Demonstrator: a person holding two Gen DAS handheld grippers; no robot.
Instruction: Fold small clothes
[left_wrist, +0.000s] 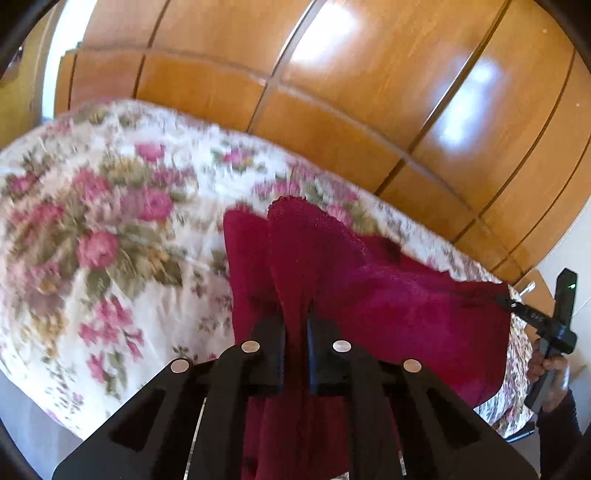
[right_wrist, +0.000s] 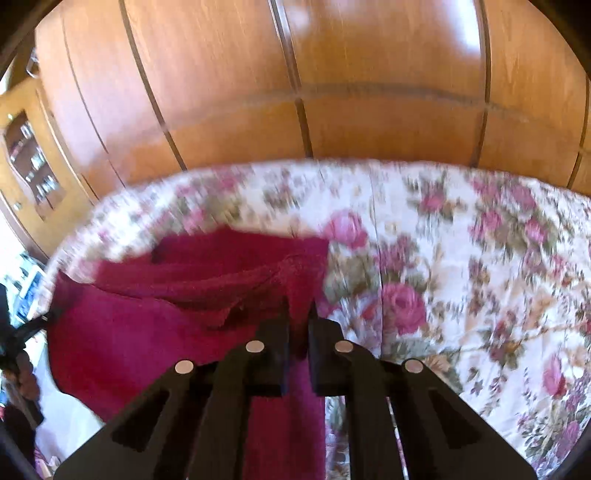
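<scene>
Crimson terry-looking cloth (left_wrist: 388, 295) was the thing we had hold of, a small garment or towel, hard to say which through the blur. Our left gripper (left_wrist: 296, 328) had its two black fingers nearly together with a fold of that cloth pinched between them, the fabric running up out of the jaws and also hanging down below them. Same deal on the other side: our right gripper (right_wrist: 298, 328) was closed down on another edge of the cloth (right_wrist: 155, 321), with a strip dangling under the fingers.

Between the two claws the cloth was stretched out and lifted, sagging in the middle, over the near edge of the bed. In the left wrist view we could see the right gripper (left_wrist: 511, 303) out at the far corner of the cloth.

Beyond that lay the floral bedspread (right_wrist: 461, 258), cream with pink roses. Behind the bed stood the glossy wooden wardrobe (right_wrist: 332, 74).
</scene>
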